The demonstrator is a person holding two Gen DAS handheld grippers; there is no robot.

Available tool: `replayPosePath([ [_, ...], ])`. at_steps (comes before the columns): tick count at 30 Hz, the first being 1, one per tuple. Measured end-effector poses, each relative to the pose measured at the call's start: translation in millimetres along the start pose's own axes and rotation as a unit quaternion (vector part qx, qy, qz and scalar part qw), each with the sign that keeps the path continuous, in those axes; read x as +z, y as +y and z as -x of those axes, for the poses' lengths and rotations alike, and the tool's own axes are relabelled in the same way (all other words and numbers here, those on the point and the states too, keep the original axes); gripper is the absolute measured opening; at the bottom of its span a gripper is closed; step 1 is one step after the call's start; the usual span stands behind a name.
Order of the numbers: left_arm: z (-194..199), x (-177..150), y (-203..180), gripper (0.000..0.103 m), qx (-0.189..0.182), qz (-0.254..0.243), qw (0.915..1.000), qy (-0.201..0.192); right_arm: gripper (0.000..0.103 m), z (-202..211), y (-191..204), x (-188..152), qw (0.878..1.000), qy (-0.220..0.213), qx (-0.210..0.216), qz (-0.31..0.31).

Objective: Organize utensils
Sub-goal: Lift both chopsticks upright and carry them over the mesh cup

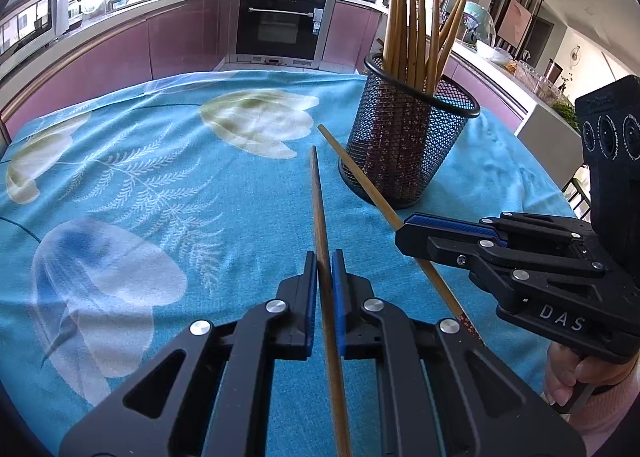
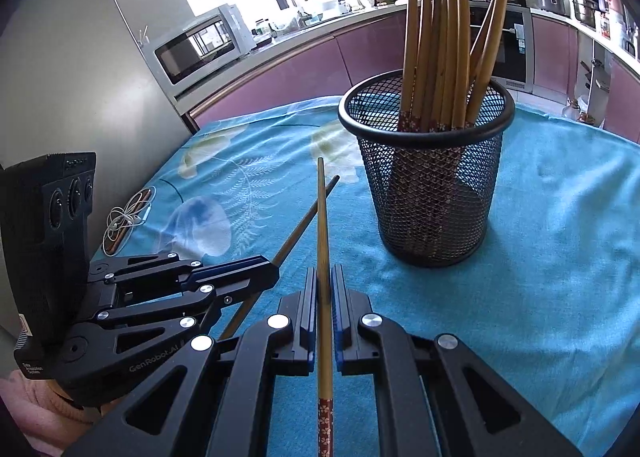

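Note:
A black mesh cup (image 1: 404, 145) holding several wooden chopsticks (image 1: 412, 25) stands on the blue floral tablecloth (image 1: 160, 185). My left gripper (image 1: 325, 257) is shut on a dark brown chopstick (image 1: 318, 197) that points forward, left of the cup. My right gripper (image 2: 325, 275) is shut on a lighter chopstick (image 2: 322, 217) with a red patterned end, pointing forward, left of the cup (image 2: 432, 185). In the left wrist view the right gripper (image 1: 408, 231) holds its chopstick (image 1: 356, 173) slanting toward the cup's base. The left gripper (image 2: 272, 269) shows in the right wrist view.
A tangle of white earphones (image 2: 124, 217) lies at the cloth's left edge. Pink kitchen cabinets, an oven (image 1: 280, 25) and a microwave (image 2: 196, 45) surround the table. The table edge curves close behind the cup.

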State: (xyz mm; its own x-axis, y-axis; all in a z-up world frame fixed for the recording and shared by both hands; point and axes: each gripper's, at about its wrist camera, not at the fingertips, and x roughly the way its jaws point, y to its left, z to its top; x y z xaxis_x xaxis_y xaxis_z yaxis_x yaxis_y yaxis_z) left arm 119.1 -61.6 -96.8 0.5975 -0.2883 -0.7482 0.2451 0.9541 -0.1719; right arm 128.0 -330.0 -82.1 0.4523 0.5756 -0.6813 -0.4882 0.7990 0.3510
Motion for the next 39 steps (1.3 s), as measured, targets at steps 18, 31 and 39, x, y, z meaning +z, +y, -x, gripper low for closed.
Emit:
replayPosePath([
  [18,20,4,-5,0.008,-0.005,-0.004,0.9998,-0.020,0.006,18,2,1,1.000,-0.020,0.007,0.004],
  [31,32,9,-10,0.008,-0.011,-0.009,0.9993,-0.035,0.006,31,1,2,0.999,-0.038,0.010,0.006],
  [39,39,10,-12,0.008,-0.014,-0.011,0.9990,-0.041,0.006,40,0,4,0.999,-0.050,0.009,0.005],
])
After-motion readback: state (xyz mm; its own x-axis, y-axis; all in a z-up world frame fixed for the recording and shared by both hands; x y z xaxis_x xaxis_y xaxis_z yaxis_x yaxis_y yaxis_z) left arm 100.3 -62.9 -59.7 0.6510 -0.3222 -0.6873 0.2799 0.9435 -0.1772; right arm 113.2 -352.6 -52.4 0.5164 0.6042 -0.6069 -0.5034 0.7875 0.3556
